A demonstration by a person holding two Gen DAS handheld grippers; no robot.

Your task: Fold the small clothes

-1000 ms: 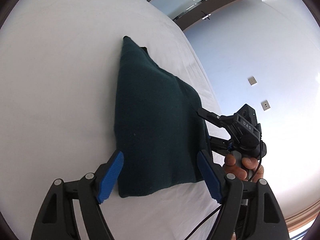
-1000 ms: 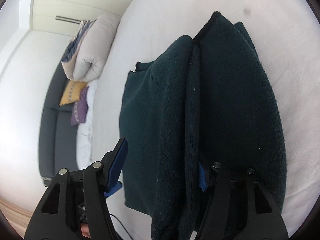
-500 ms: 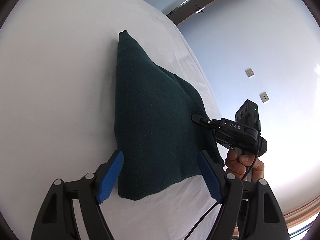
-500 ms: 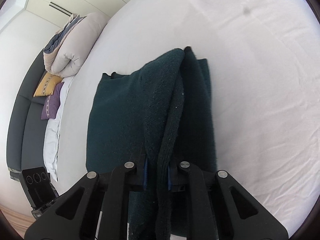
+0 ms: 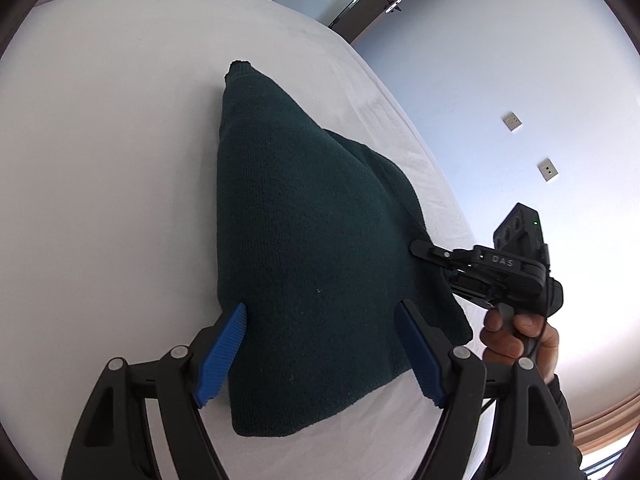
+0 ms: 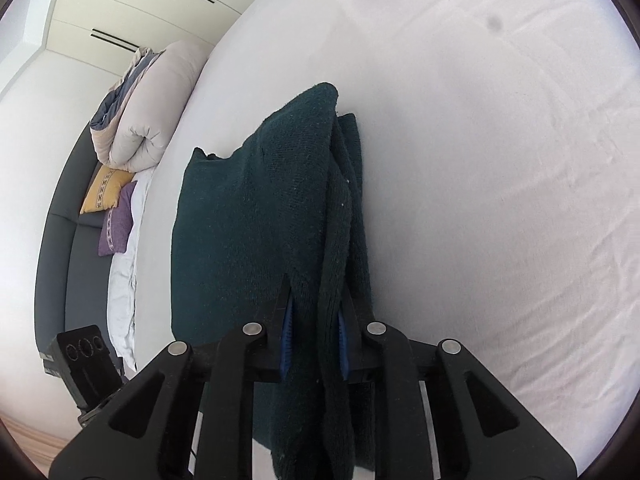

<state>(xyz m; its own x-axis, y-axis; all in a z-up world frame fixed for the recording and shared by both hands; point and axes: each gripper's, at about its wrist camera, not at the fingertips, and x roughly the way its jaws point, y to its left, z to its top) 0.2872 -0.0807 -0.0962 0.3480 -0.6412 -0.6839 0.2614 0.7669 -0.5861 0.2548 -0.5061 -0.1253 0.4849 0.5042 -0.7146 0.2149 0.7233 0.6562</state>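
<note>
A dark green knitted garment (image 5: 312,248) lies folded on the white bed (image 5: 100,200). My left gripper (image 5: 320,356) is open, its blue pads on either side of the garment's near edge, holding nothing. My right gripper (image 6: 314,332) is shut on a bunched edge of the same garment (image 6: 256,216) and holds that edge raised off the bed. In the left wrist view the right gripper (image 5: 424,249) grips the garment's right edge.
White bed sheet (image 6: 500,200) spreads to the right of the garment. A rolled duvet (image 6: 148,108), a yellow cushion (image 6: 104,190) and a purple cushion (image 6: 118,226) lie on a grey sofa at the left. A wall with sockets (image 5: 512,121) stands beyond the bed's right edge.
My right gripper has closed on the garment's edge; a second ago its jaws were wide open around it. The left gripper has stayed open and has hardly moved.
</note>
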